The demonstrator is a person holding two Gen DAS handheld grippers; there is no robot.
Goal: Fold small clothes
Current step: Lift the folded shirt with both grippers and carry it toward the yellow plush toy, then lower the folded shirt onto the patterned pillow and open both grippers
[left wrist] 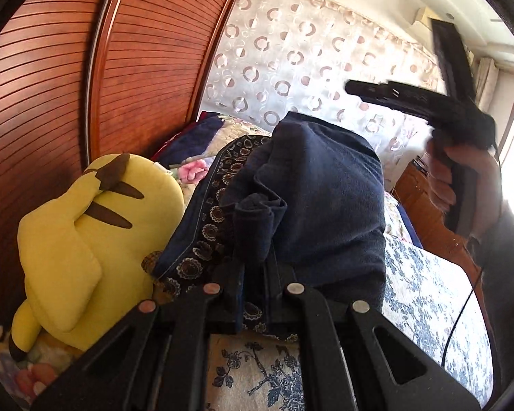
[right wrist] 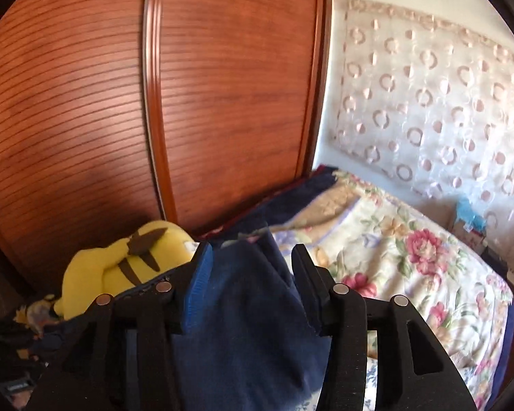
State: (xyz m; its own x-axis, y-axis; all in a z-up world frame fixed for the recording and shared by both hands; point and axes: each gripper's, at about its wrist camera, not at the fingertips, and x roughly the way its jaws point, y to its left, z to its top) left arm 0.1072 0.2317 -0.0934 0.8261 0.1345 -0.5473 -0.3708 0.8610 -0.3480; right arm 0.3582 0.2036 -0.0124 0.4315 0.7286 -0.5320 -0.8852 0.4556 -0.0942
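A dark navy garment [left wrist: 311, 191] with a floral-patterned band [left wrist: 219, 202] hangs lifted above the bed. My left gripper [left wrist: 253, 274] is shut on a bunched fold of it at its lower edge. The right gripper [left wrist: 366, 90] shows in the left wrist view at the upper right, held in a hand above and right of the garment. In the right wrist view the right gripper [right wrist: 250, 260] is open, with the navy garment [right wrist: 250, 325] below and between the fingers [right wrist: 198, 284], not pinched.
A yellow plush toy [left wrist: 85, 239] lies at the left against the slatted wooden wardrobe doors [left wrist: 51, 85]. The bed has a blue-and-white floral cover [left wrist: 425, 291] and a flowered quilt [right wrist: 411, 257]. A lace curtain [left wrist: 308, 51] hangs behind the bed.
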